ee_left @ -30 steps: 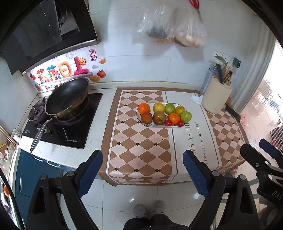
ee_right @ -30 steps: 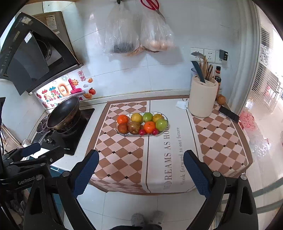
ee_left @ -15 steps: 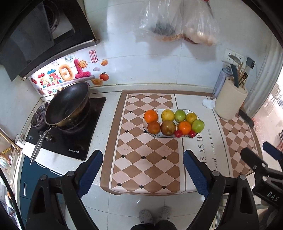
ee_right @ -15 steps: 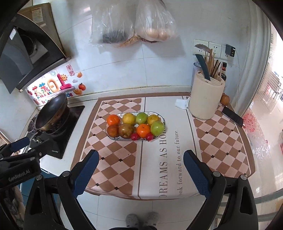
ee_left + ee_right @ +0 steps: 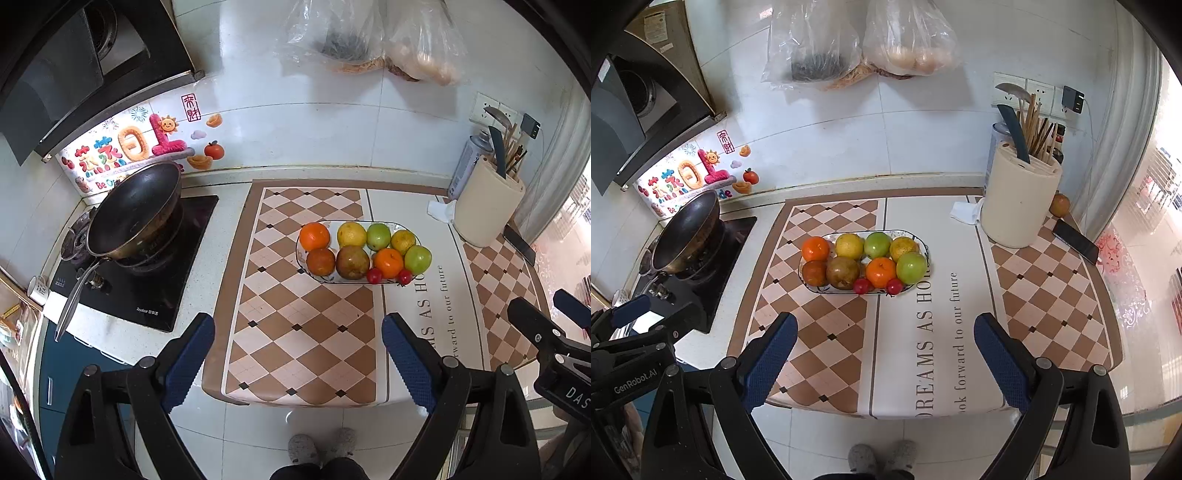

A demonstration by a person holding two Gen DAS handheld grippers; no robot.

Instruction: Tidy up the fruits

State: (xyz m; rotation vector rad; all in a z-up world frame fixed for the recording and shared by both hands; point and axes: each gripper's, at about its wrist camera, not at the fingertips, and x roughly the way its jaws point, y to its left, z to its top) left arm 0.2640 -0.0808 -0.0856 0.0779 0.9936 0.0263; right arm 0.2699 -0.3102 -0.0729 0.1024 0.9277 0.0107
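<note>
An oval plate (image 5: 303,264) (image 5: 923,240) on the checkered counter mat holds several fruits: oranges (image 5: 314,236) (image 5: 815,248), green apples (image 5: 418,259) (image 5: 911,267), a yellow fruit (image 5: 351,234), a brown pear-like fruit (image 5: 352,262) (image 5: 842,272) and small red ones (image 5: 374,275) (image 5: 863,285). My left gripper (image 5: 297,354) is open and empty, above the counter's front edge, short of the plate. My right gripper (image 5: 884,354) is open and empty, likewise in front of the plate. One more fruit (image 5: 1059,205) lies behind the utensil holder.
A wok (image 5: 135,212) sits on the stove at the left. A cream utensil holder (image 5: 1019,201) stands at the back right, with a white cloth (image 5: 964,213) and a phone (image 5: 1075,241) near it. Plastic bags (image 5: 857,40) hang on the wall.
Both grippers have moved forward and closer to the counter; the plate appears larger and lower in both views. Both stay open and empty.
</note>
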